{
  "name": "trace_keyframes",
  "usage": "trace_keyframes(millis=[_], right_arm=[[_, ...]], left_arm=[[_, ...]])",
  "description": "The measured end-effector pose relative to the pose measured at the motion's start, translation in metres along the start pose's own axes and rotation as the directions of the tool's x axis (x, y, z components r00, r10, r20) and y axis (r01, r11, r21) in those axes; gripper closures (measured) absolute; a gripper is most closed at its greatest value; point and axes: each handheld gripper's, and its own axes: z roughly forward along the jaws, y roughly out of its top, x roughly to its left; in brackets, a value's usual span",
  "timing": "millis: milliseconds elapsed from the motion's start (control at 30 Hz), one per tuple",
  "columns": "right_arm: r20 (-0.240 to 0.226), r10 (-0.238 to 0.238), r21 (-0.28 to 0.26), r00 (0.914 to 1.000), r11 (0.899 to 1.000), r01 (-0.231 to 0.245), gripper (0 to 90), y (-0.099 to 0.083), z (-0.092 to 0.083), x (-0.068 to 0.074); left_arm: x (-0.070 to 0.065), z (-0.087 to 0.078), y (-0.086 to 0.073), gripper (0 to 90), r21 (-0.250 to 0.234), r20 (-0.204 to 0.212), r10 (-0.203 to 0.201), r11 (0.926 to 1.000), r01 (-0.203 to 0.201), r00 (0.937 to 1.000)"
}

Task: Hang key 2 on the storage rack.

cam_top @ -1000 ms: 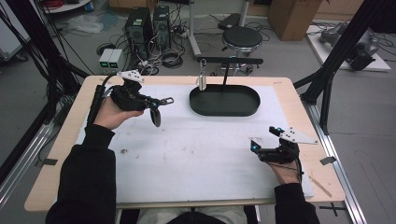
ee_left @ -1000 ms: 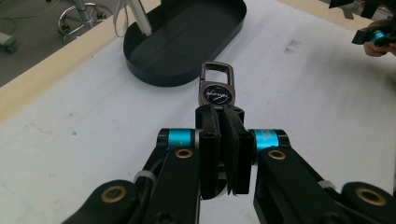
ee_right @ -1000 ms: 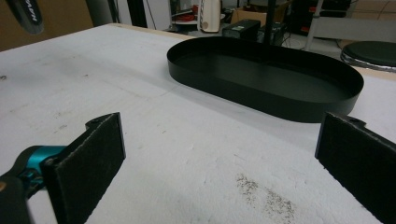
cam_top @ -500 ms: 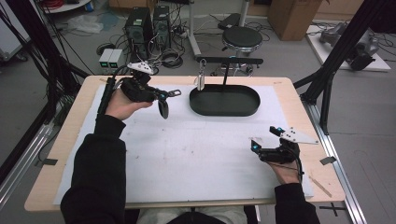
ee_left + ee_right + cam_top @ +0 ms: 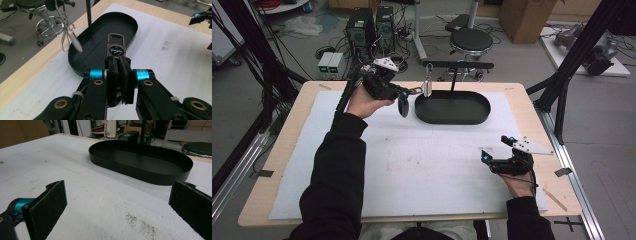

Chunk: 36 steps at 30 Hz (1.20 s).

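Metal and stiff, the small carabiner-clip keyring with its round dark badge (image 5: 116, 49), probably light but slippery, sits pinched by its tail in the closed left gripper (image 5: 119, 75) at the oval black tray's (image 5: 479, 118) nine o'clock edge, while the right gripper (image 5: 120, 205) gapes empty.

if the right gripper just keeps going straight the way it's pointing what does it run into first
Probably the near wall of the black oval metal tray. The open right gripper faces it across bare white table covering, with nothing between, though depth is hard to judge.
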Motion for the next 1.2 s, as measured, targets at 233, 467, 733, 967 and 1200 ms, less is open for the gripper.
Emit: trace_keyframes(millis=[233, 467, 733, 967, 1200], right_arm=[[0.002, 0.000, -0.001, 1.0000, 1.000, 0.000, 0.8, 0.000, -0.002, -0.001], [0.005, 0.007, -0.005, 1.0000, 1.000, -0.007, 0.8, -0.001, -0.002, -0.003], [0.000, 0.007, -0.010, 1.0000, 1.000, -0.007, 0.8, -0.001, -0.001, -0.005], [0.000, 0.008, -0.006, 1.0000, 1.000, -0.008, 0.8, -0.001, -0.001, -0.005], [0.003, 0.004, -0.002, 1.0000, 1.000, -0.004, 0.8, -0.001, -0.001, -0.005]], left_arm=[[0.004, 0.019, 0.016, 84.9, -0.009, 0.015, 0.004, 1.0000, -0.004, 0.9999], [0.010, 0.031, 0.026, 85.0, -0.020, 0.006, -0.008, 0.9998, 0.008, 0.9999], [0.014, 0.045, 0.038, 85.0, -0.044, 0.007, -0.003, 0.9990, 0.004, 1.0000], [0.019, 0.056, 0.044, 85.0, -0.071, 0.010, -0.010, 0.9974, 0.011, 0.9999], [0.024, 0.070, 0.042, 85.0, -0.121, -0.005, -0.039, 0.9919, 0.038, 0.9992]])
